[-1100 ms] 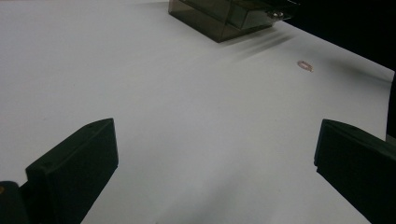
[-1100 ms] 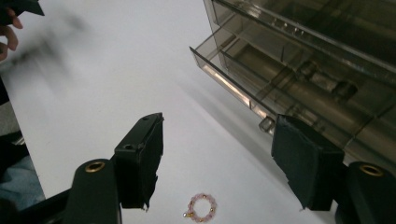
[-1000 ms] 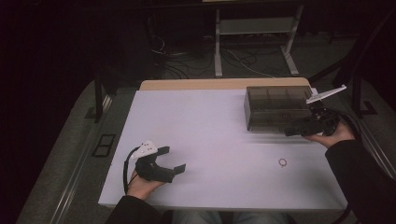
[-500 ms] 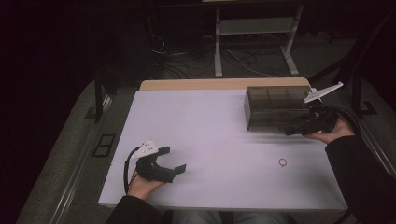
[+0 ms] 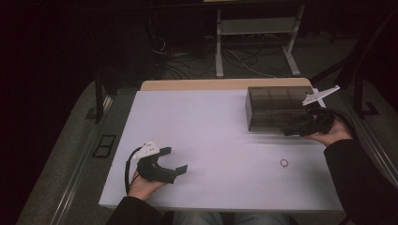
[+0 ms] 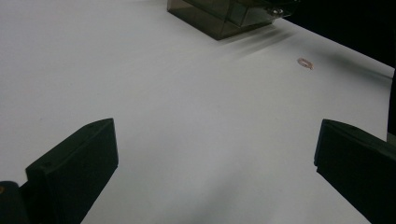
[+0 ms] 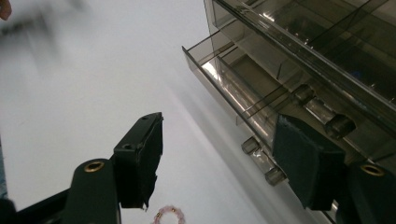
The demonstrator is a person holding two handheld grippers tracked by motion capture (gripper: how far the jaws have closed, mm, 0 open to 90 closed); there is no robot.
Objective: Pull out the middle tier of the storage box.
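The right tool (image 5: pixel 290 131) sits at the front of the smoky clear drawer organizer (image 5: pixel 277 107) at the far right of the tabletop (image 5: pixel 206 122), its jaws spread apart and gripping nothing. In the right gripper view one jaw lies against the drawer front beside a small clear handle (image 7: pixel 259 157), the other hangs free over the white surface, and the lower drawer (image 7: pixel 224 70) stands slightly pulled out. The beaded ring (image 5: pixel 284 163) (pinkish, small) lies on the tabletop nearer the person, apart from the organizer; it also shows between the jaws at the bottom of the right gripper view (image 7: pixel 168 214). The left tool (image 5: pixel 174 160) rests low near the front left edge, released and wide, well away from everything.

Judging by this, the work is drawer handling, probably to stow the ring. The risks: the handles are small and slick, so a jaw closing off-centre could slip off. A hard tug could drag the light organizer across the tabletop, since the left tool does not brace it. The ring could be swept aside by a sleeve.
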